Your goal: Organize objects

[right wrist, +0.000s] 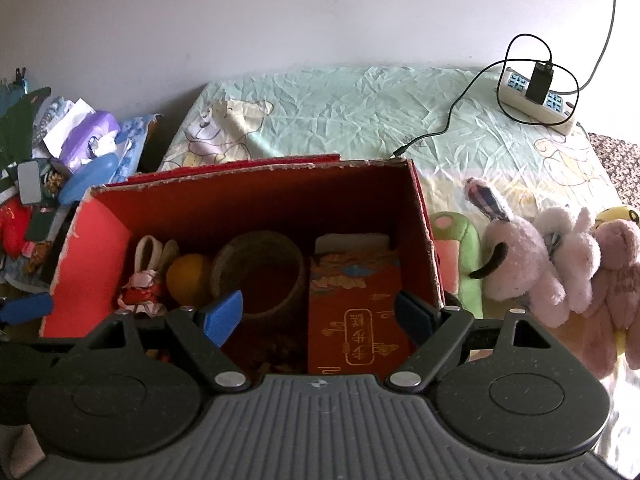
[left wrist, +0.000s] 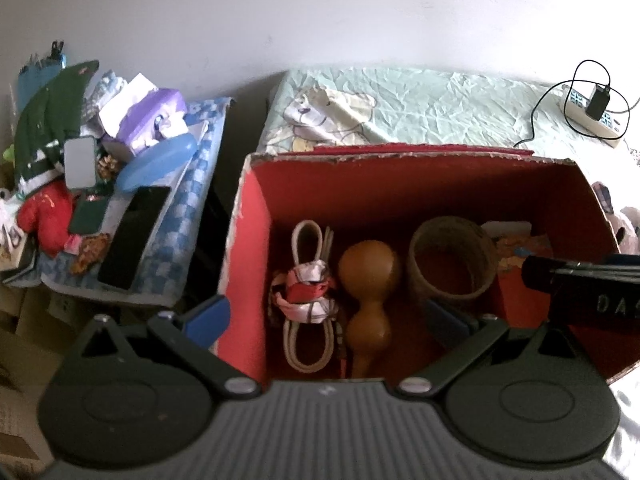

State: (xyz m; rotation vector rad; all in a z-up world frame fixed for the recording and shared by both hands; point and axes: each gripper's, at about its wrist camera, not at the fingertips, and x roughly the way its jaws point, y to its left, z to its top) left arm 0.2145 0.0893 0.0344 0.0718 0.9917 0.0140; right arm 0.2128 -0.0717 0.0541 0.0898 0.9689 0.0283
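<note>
A red cardboard box (left wrist: 248, 240) (right wrist: 76, 248) stands open on the bed. Inside lie a bundle of cream cords tied with a patterned cloth (left wrist: 306, 296) (right wrist: 142, 284), a brown gourd (left wrist: 368, 280) (right wrist: 188, 276), a round woven cup (left wrist: 450, 260) (right wrist: 260, 268) and a red packet with gold characters (right wrist: 356, 320). My left gripper (left wrist: 326, 314) hangs open above the box's left half, nothing between its blue pads. My right gripper (right wrist: 320, 312) is open over the box's right half, above the packet and cup. Its black body shows in the left wrist view (left wrist: 584, 280).
Left of the box is a cluttered stand with a purple tissue pack (left wrist: 148, 120) (right wrist: 86, 136), a blue case (left wrist: 160, 162), phones (left wrist: 134, 236) and a red toy (left wrist: 44, 216). Plush toys (right wrist: 552, 260) lie to the right. A power strip with charger (right wrist: 536, 96) (left wrist: 592, 110) rests on the green sheet.
</note>
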